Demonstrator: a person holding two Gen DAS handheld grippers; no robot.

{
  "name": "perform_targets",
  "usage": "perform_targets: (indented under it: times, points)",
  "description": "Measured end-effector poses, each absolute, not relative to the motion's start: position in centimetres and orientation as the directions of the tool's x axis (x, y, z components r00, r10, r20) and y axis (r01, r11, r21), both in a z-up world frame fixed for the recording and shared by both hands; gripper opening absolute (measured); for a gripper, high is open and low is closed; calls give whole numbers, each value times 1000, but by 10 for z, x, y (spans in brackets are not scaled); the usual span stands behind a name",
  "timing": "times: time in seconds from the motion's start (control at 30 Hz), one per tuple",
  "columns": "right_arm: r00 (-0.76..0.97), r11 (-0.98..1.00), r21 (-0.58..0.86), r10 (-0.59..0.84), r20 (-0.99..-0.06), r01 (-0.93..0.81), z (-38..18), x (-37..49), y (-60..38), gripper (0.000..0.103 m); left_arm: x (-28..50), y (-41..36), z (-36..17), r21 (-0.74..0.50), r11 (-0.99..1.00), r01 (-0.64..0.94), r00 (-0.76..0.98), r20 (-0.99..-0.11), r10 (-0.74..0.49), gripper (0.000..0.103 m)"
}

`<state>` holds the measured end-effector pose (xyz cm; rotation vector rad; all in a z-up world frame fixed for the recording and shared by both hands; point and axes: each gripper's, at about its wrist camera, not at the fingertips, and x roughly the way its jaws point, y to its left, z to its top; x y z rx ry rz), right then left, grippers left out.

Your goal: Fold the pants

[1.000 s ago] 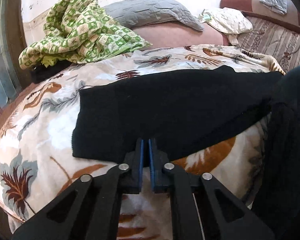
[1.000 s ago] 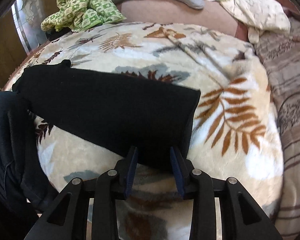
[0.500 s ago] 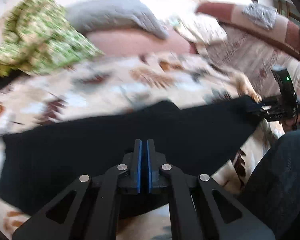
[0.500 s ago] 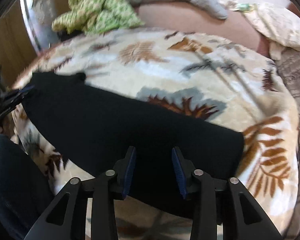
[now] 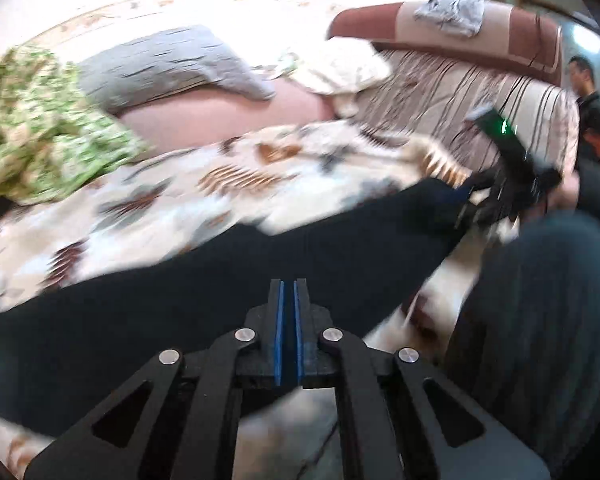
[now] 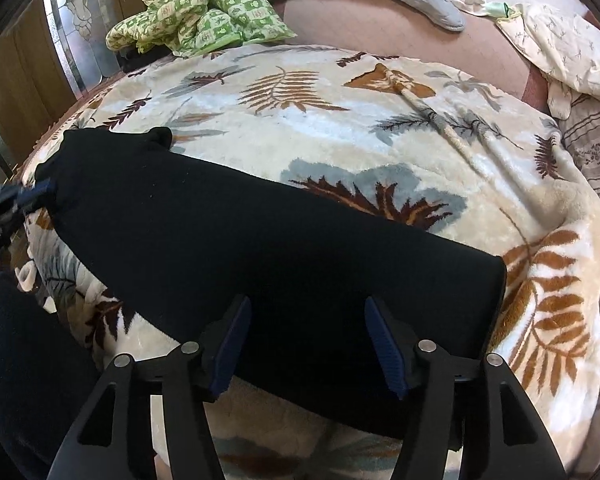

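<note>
While the black pants (image 6: 260, 248) lie stretched along the leaf-print blanket's (image 6: 340, 92) near edge, left gripper (image 5: 288, 292) clenched, apparently on their hem, right gripper (image 6: 308, 340) just released, jaws straddling cloth: keep the hem taut, fold squarely.

No writing, label, brand or number can be read anywhere in either view. The leaf-print blanket (image 6: 340, 92) beyond the tongs carries only a pattern, and the left wrist view is too blurred for any lettering to be made out.
</note>
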<state>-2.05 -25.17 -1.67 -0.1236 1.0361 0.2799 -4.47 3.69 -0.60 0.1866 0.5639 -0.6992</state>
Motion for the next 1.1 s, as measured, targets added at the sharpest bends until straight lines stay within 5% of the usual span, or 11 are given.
perform_targets:
  times: [0.13, 0.4, 0.6, 0.7, 0.87, 1.1]
  points:
    - [478, 961, 42, 174, -861, -273, -18, -18, -252, 65, -26, 3, -45, -100, 704, 704, 475, -670, -570, 3]
    - [482, 958, 44, 182, -857, -284, -19, -16, -252, 70, -54, 42, -46, -87, 706, 703, 475, -680, -558, 2]
    - [501, 956, 31, 179, -847, -291, -16, -15, -245, 70, 10, 106, 3, 8, 903, 430, 752, -557, -353, 11]
    - [502, 957, 23, 173, -848, -291, -16, -13, -243, 70, 32, 156, -27, 41, 969, 245, 760, -628, -165, 11]
    - [497, 955, 26, 177, -849, -296, -17, -13, -242, 70, -26, 189, -56, 190, 954, 231, 831, -548, -92, 8]
    - [494, 955, 33, 182, -850, -296, -18, -11, -242, 71, -12, 179, -41, 172, 969, 176, 851, -521, -63, 7]
